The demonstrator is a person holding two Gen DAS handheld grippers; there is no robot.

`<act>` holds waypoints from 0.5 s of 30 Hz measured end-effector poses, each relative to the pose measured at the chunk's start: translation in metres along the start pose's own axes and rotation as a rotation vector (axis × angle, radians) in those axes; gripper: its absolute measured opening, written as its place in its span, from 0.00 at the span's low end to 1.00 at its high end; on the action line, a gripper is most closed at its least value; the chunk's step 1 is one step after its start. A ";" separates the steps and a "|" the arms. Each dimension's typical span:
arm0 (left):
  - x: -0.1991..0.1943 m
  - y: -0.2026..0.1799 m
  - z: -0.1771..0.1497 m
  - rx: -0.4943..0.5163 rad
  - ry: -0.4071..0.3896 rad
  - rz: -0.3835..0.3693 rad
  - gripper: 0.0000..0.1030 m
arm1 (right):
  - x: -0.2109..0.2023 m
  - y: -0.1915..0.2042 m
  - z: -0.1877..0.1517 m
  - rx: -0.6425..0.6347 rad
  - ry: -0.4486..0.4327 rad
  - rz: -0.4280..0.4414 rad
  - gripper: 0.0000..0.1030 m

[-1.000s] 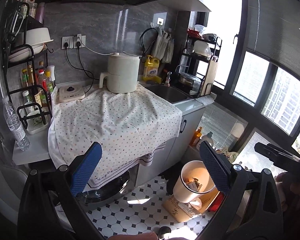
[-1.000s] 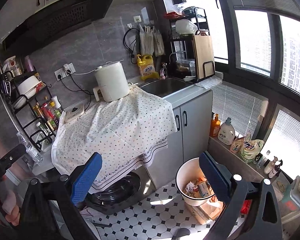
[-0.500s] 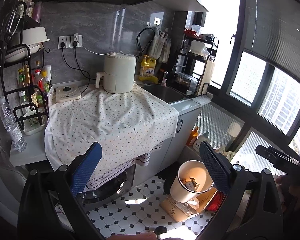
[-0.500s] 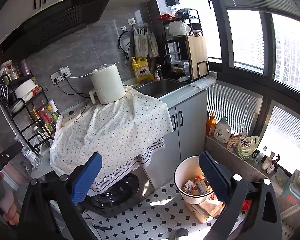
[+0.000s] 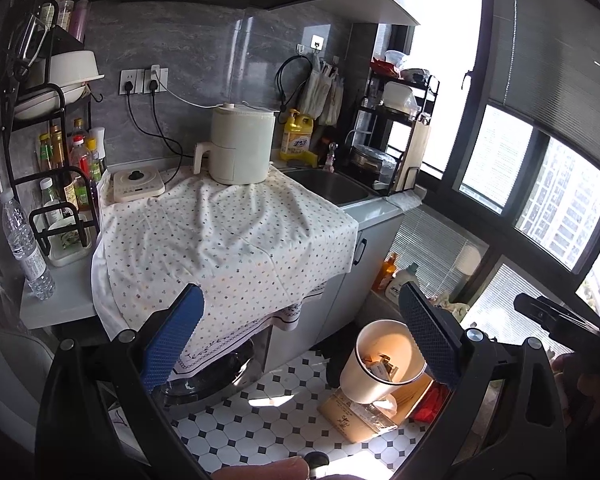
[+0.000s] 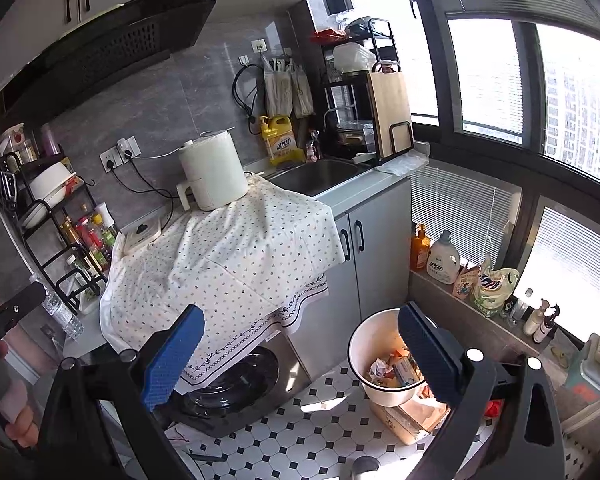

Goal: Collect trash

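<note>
Two grippers, both held high over the floor, both wide apart at the pads and carrying nothing: left gripper [image 5: 300,344], right gripper [image 6: 300,354].

Nearest below: checkered floor tiles [image 6: 300,428]. On them, by the cabinet, a white bin [image 6: 358,354] with crumpled paper and wrappers [image 6: 392,370] already in it. It stands on a flattened cardboard box [image 6: 412,416]; something red lies just beside it, too hidden to identify. From the left wrist view the same bin [image 5: 364,372] shows paper scraps low inside.

Further back: dotted cloth [image 5: 228,244] draped over the counter, with no loose trash visible on it. Air fryer [image 5: 240,148] at the back edge, sink [image 6: 316,172] beside it.

Judgement: this fits either scouting for more trash or a sweep that is finished, since what is visible sits in the bin. I can't tell which.

To do it well: keep both sets of pads spread until a target is confirmed. Scan the cloth folds, the floor edge by the washer and the window ledge. Treat bottles there as goods, not trash. Any drop should go straight down over the bin's mouth; it stands on the box and could tip.
</note>
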State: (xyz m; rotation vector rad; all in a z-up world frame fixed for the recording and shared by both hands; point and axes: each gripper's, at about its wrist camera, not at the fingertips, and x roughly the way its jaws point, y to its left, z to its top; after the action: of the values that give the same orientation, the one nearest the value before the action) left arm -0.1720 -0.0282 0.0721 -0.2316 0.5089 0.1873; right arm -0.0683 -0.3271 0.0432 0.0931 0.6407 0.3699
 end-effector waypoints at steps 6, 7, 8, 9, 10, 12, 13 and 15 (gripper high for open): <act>-0.001 0.000 0.000 -0.007 -0.006 -0.010 0.94 | -0.001 0.001 -0.002 0.003 -0.003 -0.002 0.92; -0.001 0.000 0.000 -0.005 -0.006 -0.012 0.94 | -0.001 0.000 -0.002 0.001 -0.002 -0.001 0.92; -0.001 0.000 0.000 -0.003 -0.005 -0.015 0.94 | -0.001 0.001 -0.003 0.000 0.000 -0.002 0.92; -0.001 0.000 0.000 -0.002 -0.004 -0.016 0.94 | -0.002 0.000 -0.002 0.000 0.000 -0.002 0.92; 0.000 -0.001 0.000 -0.001 -0.004 -0.017 0.94 | -0.002 0.000 -0.002 -0.001 0.001 -0.004 0.92; 0.000 -0.002 0.000 -0.002 -0.003 -0.016 0.94 | -0.004 -0.001 -0.003 0.000 0.005 -0.005 0.92; 0.001 -0.002 0.000 -0.003 -0.001 -0.017 0.94 | -0.004 0.000 -0.003 -0.001 0.007 -0.006 0.92; 0.003 -0.003 0.000 -0.001 0.005 -0.020 0.94 | -0.005 0.000 -0.003 -0.006 0.007 -0.008 0.92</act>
State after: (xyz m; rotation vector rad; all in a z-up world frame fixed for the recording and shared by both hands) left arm -0.1693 -0.0305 0.0710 -0.2384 0.5111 0.1671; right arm -0.0739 -0.3294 0.0437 0.0832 0.6469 0.3645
